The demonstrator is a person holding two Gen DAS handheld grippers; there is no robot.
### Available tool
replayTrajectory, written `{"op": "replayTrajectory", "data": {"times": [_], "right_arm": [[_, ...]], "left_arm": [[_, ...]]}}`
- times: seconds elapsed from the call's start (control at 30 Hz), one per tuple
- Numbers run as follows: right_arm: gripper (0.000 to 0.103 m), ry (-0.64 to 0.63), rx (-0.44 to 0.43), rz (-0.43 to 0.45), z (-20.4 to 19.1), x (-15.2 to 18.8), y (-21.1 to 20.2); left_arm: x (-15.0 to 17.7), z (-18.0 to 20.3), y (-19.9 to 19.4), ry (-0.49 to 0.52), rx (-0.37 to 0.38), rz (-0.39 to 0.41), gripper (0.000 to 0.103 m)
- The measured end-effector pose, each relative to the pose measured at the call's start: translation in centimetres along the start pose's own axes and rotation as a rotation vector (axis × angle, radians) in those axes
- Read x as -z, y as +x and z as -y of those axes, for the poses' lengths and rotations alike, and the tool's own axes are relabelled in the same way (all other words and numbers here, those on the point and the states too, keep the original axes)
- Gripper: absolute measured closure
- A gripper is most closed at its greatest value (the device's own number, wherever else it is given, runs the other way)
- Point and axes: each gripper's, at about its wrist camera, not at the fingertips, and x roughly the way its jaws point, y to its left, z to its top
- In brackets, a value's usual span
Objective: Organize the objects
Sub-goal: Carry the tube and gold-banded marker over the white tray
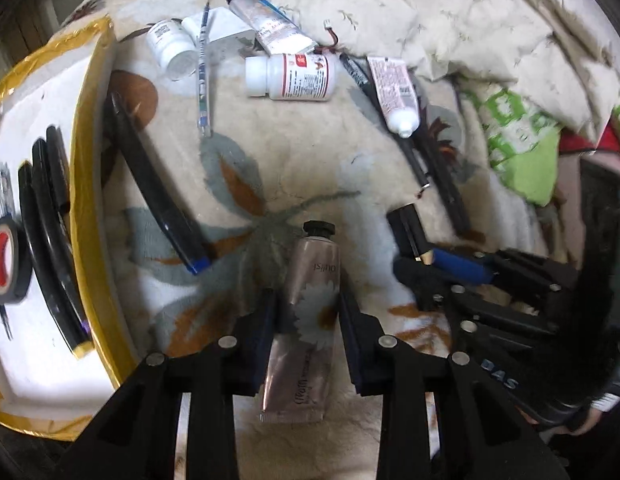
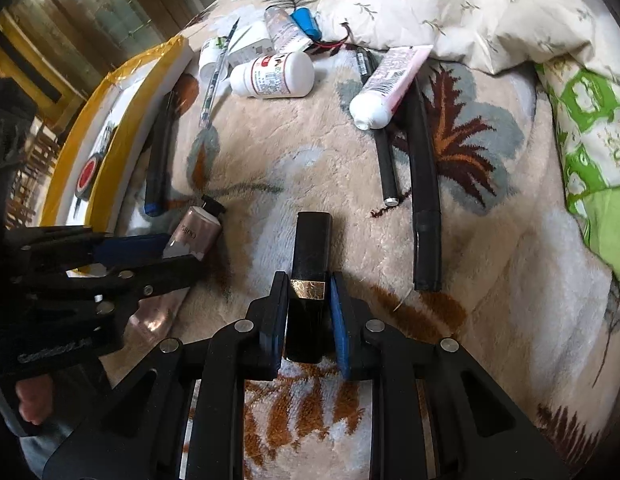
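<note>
A pink hand-cream tube with a daisy print and black cap (image 1: 310,320) lies on the floral blanket between the fingers of my left gripper (image 1: 308,304); the jaws stand either side of it, a little apart from it. It also shows in the right wrist view (image 2: 196,232). A black lipstick case with a gold band (image 2: 310,276) lies between the fingers of my right gripper (image 2: 308,300), which sit close against its sides. The right gripper shows in the left wrist view (image 1: 421,256).
A white tray with yellow rim (image 1: 90,184) at left holds black pens and a red-cored tape roll (image 1: 6,260). Scattered on the blanket: a black marker (image 1: 154,188), white bottles (image 1: 294,76), tubes (image 1: 393,92), pens (image 2: 423,184), a crumpled quilt (image 1: 449,12).
</note>
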Motion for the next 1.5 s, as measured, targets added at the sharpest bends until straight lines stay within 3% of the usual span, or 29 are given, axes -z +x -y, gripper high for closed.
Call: {"op": "replayTrajectory", "data": {"times": [0.1, 0.2, 0.27, 0.43, 0.73, 0.87, 0.97, 1.1, 1.2, 1.27, 1.5], "right_arm": [[0.083, 0.021, -0.018, 0.01, 0.3, 0.0, -0.2], [0.083, 0.05, -0.07, 0.019, 0.1, -0.4, -0.5], [0.083, 0.035, -0.073, 0.031, -0.6, -0.9, -0.8], [0.084, -0.016, -0.136, 0.07, -3.4, -2.6, -2.3], [0.084, -0.084, -0.265, 0.088, -11.1, -7.5, -1.3], [0.084, -0.087, -0.286, 0.066, -13.4, -9.2, 0.5], [0.084, -0.084, -0.286, 0.057, -14.4, -10.1, 1.4], [0.084, -0.107, -0.26, 0.051, -16.1, -11.9, 3.1], [0.084, -0.121, -0.231, 0.052, -16.9, -12.9, 4.1], [0.084, -0.122, -0.218, 0.045, -17.1, -13.3, 4.8], [0.084, -0.165, -0.126, 0.047, -18.4, -15.1, 6.3]], "left_arm": [[0.2, -0.9, -1.6, -0.042, 0.058, 0.035, 0.072], [0.2, -1.4, -2.4, -0.069, 0.066, 0.043, 0.072], [0.4, -2.1, -3.4, -0.1, 0.121, 0.063, 0.072], [-0.3, -4.7, -7.1, -0.168, 0.167, 0.151, 0.072], [-0.8, -14.7, -12.6, -0.326, 0.067, 0.258, 0.072], [-1.9, -18.6, -12.3, -0.377, 0.02, 0.264, 0.072], [-3.0, -21.6, -11.6, -0.423, 0.036, 0.261, 0.072], [-4.1, -24.6, -10.9, -0.483, 0.031, 0.252, 0.072], [-5.1, -25.6, -10.2, -0.478, -0.043, 0.256, 0.072], [-5.3, -26.2, -9.6, -0.483, -0.036, 0.264, 0.072], [-6.2, -26.6, -7.9, -0.487, -0.104, 0.242, 0.072]]}}
